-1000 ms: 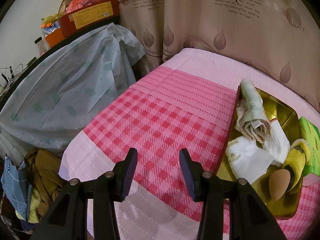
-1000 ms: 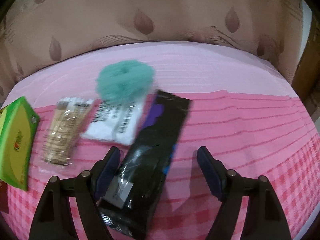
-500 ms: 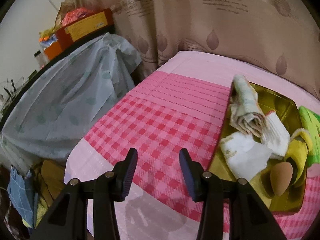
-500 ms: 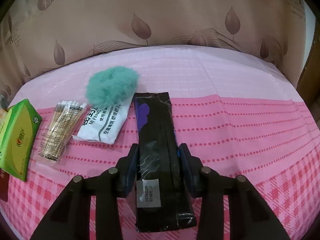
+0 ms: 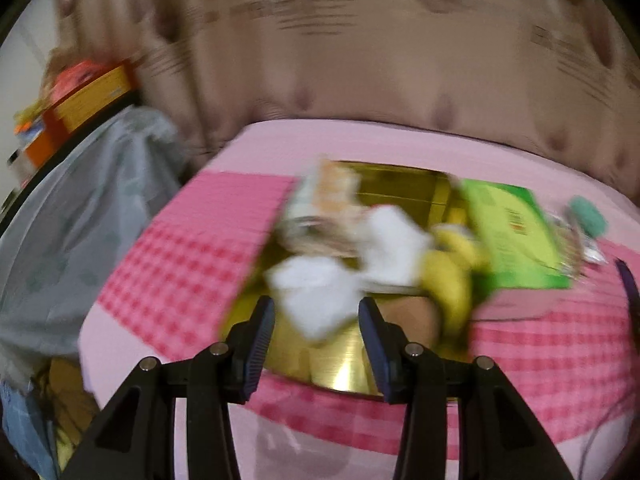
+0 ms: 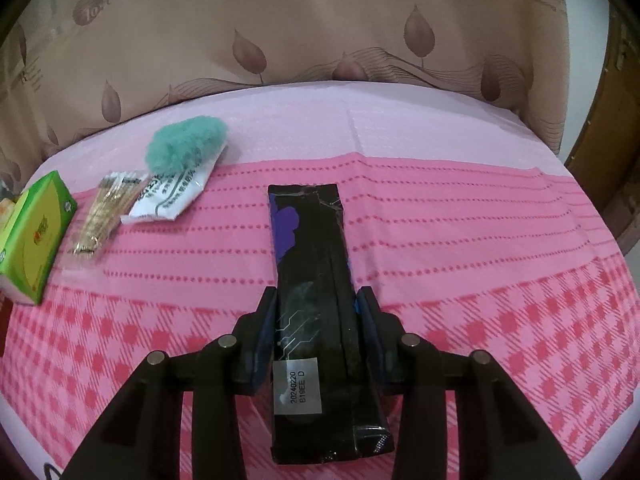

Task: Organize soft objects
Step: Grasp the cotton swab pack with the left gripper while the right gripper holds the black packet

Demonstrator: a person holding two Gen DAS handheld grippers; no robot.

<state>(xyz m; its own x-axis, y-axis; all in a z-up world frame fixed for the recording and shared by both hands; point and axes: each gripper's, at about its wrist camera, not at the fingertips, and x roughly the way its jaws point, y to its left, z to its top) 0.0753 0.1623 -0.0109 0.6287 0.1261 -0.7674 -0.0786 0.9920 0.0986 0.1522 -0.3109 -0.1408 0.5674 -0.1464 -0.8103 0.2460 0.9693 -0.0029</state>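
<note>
One black packet [image 6: 316, 300] is the item in hand: a long, flat, foil-wrapped pack lying lengthwise on the pink checked cloth [image 6: 500, 280], its near end between the pads of the right gripper [image 6: 316, 324]. The jaws have just been closing and now clamp the packet across its width, near the white date label [image 6: 297, 386].

Procedure, as judged from this position:
1. Lift straight up before travelling; the far end overhangs the grip and will likely droop.
2. Keep the packet level and carry it toward the gold tray [image 5: 344, 368].
3. Pass clear of the green box [image 6: 34, 236], the swab bundle [image 6: 102, 212], the white sachet [image 6: 172, 196] and the teal puff [image 6: 184, 148].

The left gripper [image 5: 316, 336] hangs over the tray's near edge, jaws apart and empty. The left view is blurred; tray contents read only as pale cloths.
</note>
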